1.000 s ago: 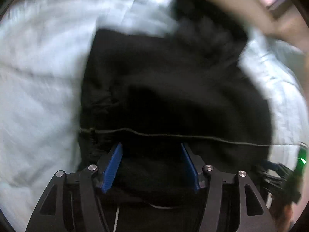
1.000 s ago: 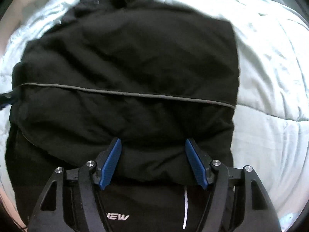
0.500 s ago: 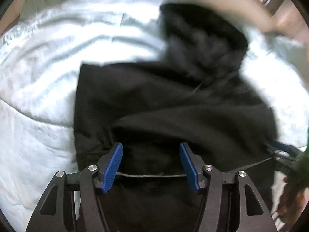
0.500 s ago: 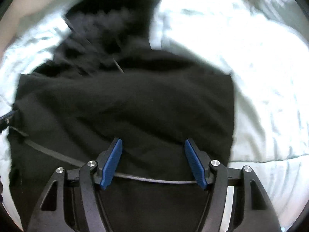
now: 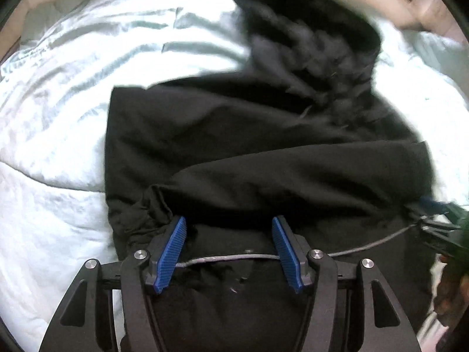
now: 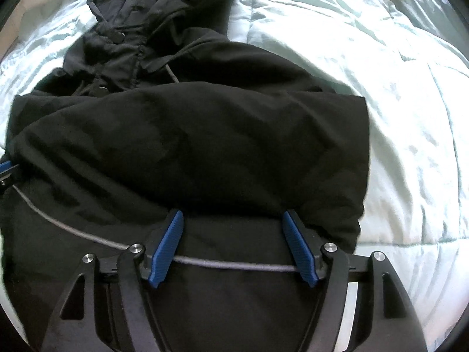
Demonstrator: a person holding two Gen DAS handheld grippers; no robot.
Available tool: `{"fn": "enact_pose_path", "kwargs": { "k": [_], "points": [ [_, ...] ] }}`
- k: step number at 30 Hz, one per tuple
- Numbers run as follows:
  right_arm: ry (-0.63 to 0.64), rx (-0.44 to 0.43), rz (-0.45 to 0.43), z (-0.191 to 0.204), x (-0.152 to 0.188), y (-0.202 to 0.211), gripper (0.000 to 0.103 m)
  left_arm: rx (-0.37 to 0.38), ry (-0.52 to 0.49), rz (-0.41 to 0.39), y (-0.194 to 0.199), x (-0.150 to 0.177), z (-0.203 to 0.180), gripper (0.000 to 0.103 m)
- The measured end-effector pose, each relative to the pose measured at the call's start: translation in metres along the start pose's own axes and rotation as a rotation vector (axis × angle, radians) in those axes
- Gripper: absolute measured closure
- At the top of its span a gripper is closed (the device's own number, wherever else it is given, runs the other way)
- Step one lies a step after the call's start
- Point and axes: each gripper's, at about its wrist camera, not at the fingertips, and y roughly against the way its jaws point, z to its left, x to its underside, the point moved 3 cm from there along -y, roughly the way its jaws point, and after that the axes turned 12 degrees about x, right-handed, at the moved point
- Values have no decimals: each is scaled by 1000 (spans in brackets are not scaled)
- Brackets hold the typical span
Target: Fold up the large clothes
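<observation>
One black hooded jacket (image 6: pixel 190 146) — folded, grey-corded hem.

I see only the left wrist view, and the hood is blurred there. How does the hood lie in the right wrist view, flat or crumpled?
Observer: Crumpled. The hood is sharp there. It lies on the quilt beyond the folded black jacket, with two metal snaps showing.
Operator: And the right gripper? I see only its tip at my edge.
Observer: The right gripper has its jaws opening. Jacket fabric lies between the fingers, and the grey cord crosses near their bases.
Operator: Is the side edge of the jacket tidy on that side?
Observer: Yes, it runs fairly straight, with bare quilt beside it.
</observation>
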Motion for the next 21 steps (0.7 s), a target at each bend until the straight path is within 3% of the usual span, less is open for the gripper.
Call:
{"fn": "enact_pose_path", "kwargs": {
  "k": [5,10,15,17,21],
  "points": [
    [-34,-120,-74,-21,-16,58,30,46,-49,-150,72,-27,-18,41],
    [-124,-238,-195,-43,-92,99,30,115,-44,-293,111,-100,-15,41],
    [-164,-283,-240,-29,-178,88,30,117,-36,-327,88,-165,-4,41],
    [-182,-267,-228,-26,-209,68,30,150,-47,-304,67,-190,-5,41],
    [-209,-256,-191,-25,-244,26,30,136,-83,-240,6,-229,-12,41]
  ]
}}
